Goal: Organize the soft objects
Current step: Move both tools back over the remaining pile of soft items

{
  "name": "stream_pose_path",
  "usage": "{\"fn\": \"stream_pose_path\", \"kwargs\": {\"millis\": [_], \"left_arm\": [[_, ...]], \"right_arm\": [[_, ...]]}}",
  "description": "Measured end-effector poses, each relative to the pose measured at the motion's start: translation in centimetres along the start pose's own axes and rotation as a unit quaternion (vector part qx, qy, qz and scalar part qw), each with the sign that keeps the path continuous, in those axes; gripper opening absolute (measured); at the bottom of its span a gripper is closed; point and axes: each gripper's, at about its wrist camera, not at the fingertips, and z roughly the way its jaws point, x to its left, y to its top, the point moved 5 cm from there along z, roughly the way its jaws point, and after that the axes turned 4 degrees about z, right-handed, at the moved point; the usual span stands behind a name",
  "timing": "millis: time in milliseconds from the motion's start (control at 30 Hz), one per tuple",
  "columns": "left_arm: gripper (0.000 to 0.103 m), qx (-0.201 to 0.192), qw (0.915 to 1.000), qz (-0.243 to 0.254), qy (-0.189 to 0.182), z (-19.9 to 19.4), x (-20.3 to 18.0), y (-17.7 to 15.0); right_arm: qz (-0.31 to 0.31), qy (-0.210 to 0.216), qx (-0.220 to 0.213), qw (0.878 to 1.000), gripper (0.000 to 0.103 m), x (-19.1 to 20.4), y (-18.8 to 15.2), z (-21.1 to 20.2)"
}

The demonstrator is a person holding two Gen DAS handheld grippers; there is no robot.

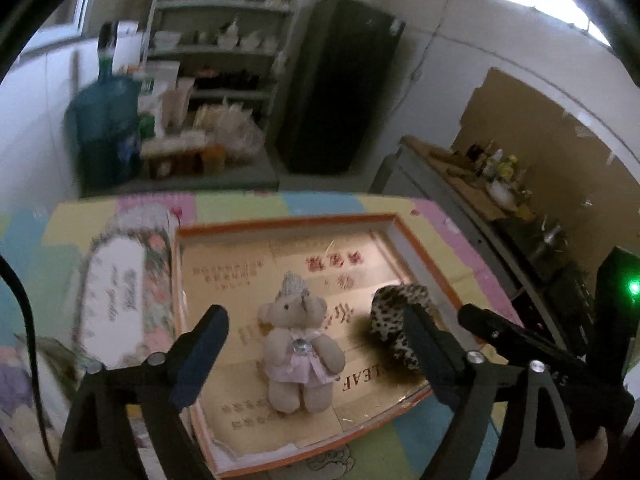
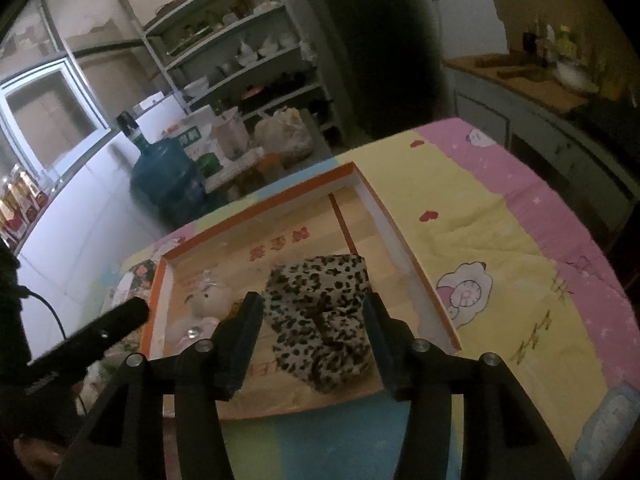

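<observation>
A shallow orange-rimmed box [image 1: 404, 236] lies on the pastel tablecloth; it also shows in the right wrist view [image 2: 404, 240]. Inside it a small beige teddy bear [image 1: 298, 350] in a pale dress lies on its back, and a leopard-print soft pouch [image 2: 320, 316] lies to its right. The bear also shows in the right wrist view [image 2: 208, 300], and the pouch in the left wrist view [image 1: 394, 320]. My left gripper [image 1: 316, 324] is open, its fingers either side of the bear and above it. My right gripper [image 2: 312, 312] is open around the pouch, not pressing it.
A floral box [image 1: 124, 292] stands left of the orange box. Beyond the table are a blue water jug [image 1: 106, 128], metal shelves [image 1: 224, 52], a black fridge [image 1: 340, 84] and a counter with bottles [image 1: 492, 168].
</observation>
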Motion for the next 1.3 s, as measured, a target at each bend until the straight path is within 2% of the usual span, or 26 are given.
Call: {"fn": "stream_pose_path", "kwargs": {"millis": [233,500,733,967,1300], "left_arm": [[0.091,-0.039,0.9983,0.042,0.015,-5.4,-0.1,1.1],[0.091,-0.068,0.9951,0.042,0.059,-10.1,1.8,1.0],[0.089,-0.074,0.9929,0.002,0.093,-13.1,5.7,0.2],[0.088,-0.079,0.9868,-0.028,0.138,-16.0,10.2,-1.4],[0.088,-0.086,0.9785,-0.072,0.173,-19.8,16.4,-4.0]], "right_arm": [[-0.04,0.001,-0.044,0.998,0.059,4.1,0.0,-3.6],[-0.074,0.025,-0.062,0.995,0.06,9.2,-0.9,-6.0],[-0.093,0.047,-0.06,0.993,0.06,12.9,-2.0,-6.9],[-0.111,0.062,-0.047,0.991,0.06,16.0,-3.6,-7.0],[-0.141,0.059,-0.04,0.988,0.06,19.4,-5.9,-7.4]]}}
